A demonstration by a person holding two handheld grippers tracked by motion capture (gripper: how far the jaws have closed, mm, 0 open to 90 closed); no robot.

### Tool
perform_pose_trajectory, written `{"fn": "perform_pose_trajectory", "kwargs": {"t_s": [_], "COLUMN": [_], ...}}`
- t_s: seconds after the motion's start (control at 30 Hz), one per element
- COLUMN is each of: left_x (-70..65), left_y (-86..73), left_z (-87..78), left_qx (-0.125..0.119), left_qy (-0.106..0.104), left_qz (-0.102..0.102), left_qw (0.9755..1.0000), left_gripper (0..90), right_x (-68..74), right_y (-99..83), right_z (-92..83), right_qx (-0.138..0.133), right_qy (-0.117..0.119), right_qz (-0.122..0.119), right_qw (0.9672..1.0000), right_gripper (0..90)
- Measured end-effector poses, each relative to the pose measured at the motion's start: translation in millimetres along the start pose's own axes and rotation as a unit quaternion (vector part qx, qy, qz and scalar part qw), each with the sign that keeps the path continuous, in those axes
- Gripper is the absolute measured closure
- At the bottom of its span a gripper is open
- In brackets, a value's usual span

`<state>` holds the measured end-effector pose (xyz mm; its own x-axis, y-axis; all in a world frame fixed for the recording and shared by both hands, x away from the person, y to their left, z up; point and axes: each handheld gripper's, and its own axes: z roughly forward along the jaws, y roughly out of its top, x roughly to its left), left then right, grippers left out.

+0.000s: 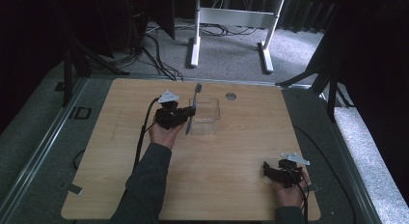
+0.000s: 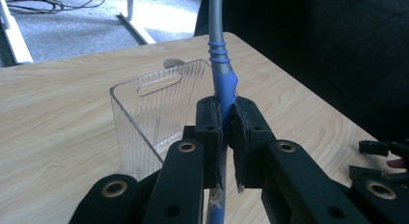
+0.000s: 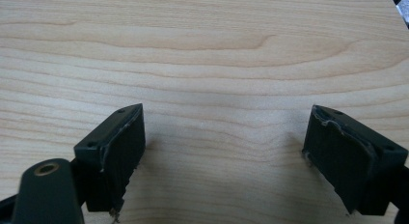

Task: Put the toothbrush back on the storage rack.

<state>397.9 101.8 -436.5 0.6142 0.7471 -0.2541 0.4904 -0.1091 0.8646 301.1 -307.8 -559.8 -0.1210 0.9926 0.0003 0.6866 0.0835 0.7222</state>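
Toothbrush (image 2: 223, 84) pinched in left tongs (image 2: 223, 132) | right tongs (image 3: 224, 151) spread, empty

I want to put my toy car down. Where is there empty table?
Lots of bare wood: the whole left side of the table, and the middle between the clear bin and the right gripper. It is crowded where the left gripper holds the toothbrush beside the bin.

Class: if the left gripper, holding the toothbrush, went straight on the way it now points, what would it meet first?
Probably the clear plastic bin. The left gripper, shut on the blue toothbrush, points at the bin's near wall; depth is hard to judge.
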Motion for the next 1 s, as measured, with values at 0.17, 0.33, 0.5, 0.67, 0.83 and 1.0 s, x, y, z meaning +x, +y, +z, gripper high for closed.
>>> {"fn": "perform_pose_trajectory", "kwargs": {"t_s": [0.17, 0.33, 0.5, 0.67, 0.83, 1.0], "left_x": [1.9, 1.6, 2.0, 3.9, 3.8, 3.8], "left_y": [1.4, 2.1, 2.3, 3.6, 4.0, 4.4], "left_z": [4.4, 8.4, 11.9, 14.0, 16.8, 18.1], "left_qx": [-0.008, -0.011, -0.018, -0.035, -0.048, -0.062], "left_qy": [0.005, 0.004, 0.003, 0.008, 0.011, 0.004], "left_qz": [-0.012, -0.021, -0.035, -0.06, -0.063, -0.068], "left_qw": [0.9999, 0.9997, 0.9992, 0.9975, 0.9968, 0.9957], "left_gripper": [82.0, 82.0, 82.0, 81.8, 81.7, 81.7], "right_x": [0.0, 0.0, 0.0, 0.0, 0.0, 0.1], "right_y": [0.0, 0.0, 0.0, 0.0, 0.0, 0.0], "right_z": [0.0, 0.0, 0.0, 0.0, 0.0, 0.0], "right_qx": [0.0, 0.0, 0.0, 0.0, 0.0, 0.0], "right_qy": [0.0, 0.0, 0.0, 0.0, 0.0, 0.001], "right_qz": [0.0, 0.0, 0.0, 0.0, 0.0, -0.001], "right_qw": [1.0, 1.0, 1.0, 1.0, 1.0, 1.0], "right_gripper": [14.4, 14.4, 14.4, 14.4, 14.4, 14.4]}}
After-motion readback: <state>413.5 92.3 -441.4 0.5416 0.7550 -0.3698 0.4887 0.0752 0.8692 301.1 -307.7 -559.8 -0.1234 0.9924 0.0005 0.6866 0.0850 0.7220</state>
